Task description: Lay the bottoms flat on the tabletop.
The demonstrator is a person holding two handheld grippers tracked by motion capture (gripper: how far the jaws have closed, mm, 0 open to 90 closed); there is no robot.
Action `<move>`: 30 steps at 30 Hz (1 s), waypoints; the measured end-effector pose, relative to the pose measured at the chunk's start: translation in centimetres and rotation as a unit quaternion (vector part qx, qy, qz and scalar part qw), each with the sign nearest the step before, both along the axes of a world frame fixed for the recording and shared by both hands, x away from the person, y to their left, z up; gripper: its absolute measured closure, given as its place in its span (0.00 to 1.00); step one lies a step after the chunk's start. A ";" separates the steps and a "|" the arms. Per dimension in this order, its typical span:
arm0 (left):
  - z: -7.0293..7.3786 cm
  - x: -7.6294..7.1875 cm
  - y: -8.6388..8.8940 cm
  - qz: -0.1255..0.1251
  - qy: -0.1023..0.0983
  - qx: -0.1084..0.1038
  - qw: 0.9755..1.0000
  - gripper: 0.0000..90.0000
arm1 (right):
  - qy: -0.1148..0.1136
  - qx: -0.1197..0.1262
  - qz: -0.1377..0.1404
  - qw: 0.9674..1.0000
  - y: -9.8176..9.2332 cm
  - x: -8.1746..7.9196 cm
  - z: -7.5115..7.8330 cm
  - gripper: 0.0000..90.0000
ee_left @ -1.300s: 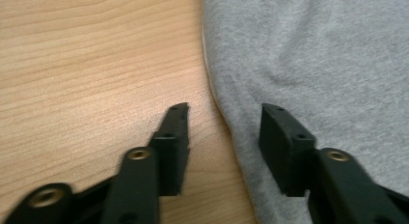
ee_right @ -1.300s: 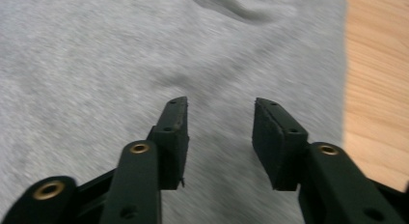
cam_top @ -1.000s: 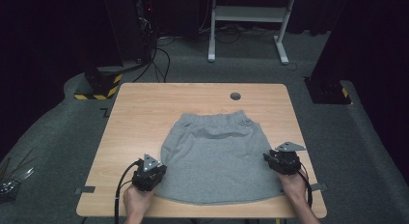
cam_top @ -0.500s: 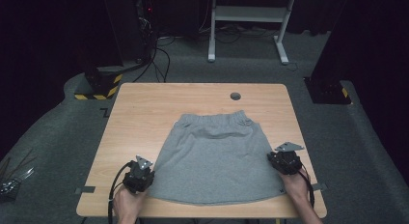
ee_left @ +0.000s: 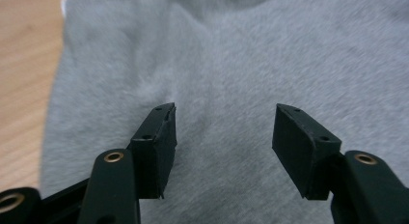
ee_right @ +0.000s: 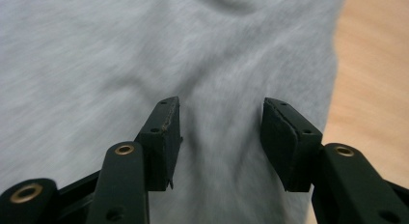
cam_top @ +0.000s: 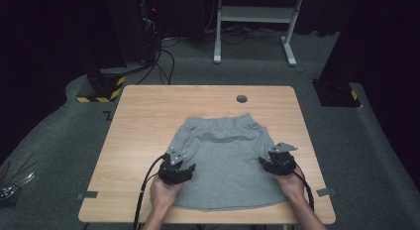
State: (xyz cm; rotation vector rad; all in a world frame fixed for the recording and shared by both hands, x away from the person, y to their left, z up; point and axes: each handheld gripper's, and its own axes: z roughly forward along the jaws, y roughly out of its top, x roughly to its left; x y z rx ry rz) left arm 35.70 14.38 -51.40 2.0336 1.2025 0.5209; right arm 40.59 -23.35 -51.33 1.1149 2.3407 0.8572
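— See the grey fleece shorts [cam_top: 225,163] lying flat on the light wooden bench [cam_top: 143,121], waistband away from the person? Both grippers are over the near half of it.

— The left gripper [cam_top: 179,173]: its fingers [ee_left: 156,137] have just been opening. Cloth lies under and between them, but the pads press on nothing.

— Same with the right gripper [cam_top: 274,165]. Its fingers [ee_right: 161,137] have just been spreading too, with grey fabric in the gap and the bare bench just beyond its outer finger.

— So I'd say they're choosing a fresh hold, one near each side edge.

— Likely. Next they would need to dip, pinch a ridge of cloth in each gap, and close together, or the shorts will skew.
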 end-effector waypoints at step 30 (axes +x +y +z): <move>-1.2 -0.3 0.2 0.006 -0.006 0.001 1.000 0.38 | -0.016 0.032 0.031 0.999 4.9 -0.4 -0.8 0.43</move>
